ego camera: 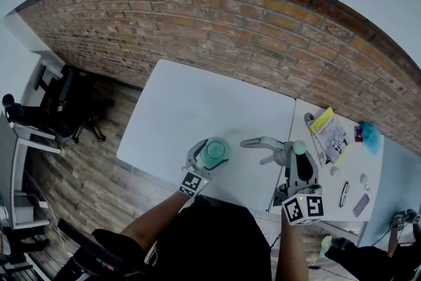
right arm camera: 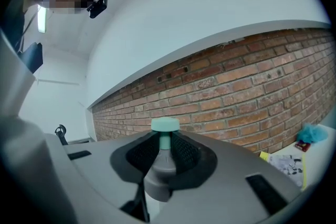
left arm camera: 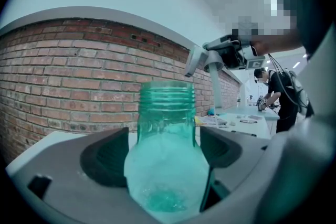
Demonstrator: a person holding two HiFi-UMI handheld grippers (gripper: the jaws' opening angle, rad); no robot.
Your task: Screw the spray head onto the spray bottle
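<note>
Left tool point(left arm camera: 167, 153) clamped on the upright teal spray bottle point(left arm camera: 167, 113), right tool point(right arm camera: 164, 150) gripping the spray head point(left arm camera: 203, 60) up-right of the bottle: suggest threading the dip tube point(left arm camera: 216, 93) into the neck first, seating the collar square, then twisting.

Teal bottle point(left arm camera: 167, 128) — red-brick wall point(left arm camera: 63, 76)

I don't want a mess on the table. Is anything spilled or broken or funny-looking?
Nothing is spilled or broken. The one odd thing: the teal spray bottle, clamped in the left gripper, has a bare, open threaded neck. Its spray head is apart from it, clamped in the right gripper.
</note>
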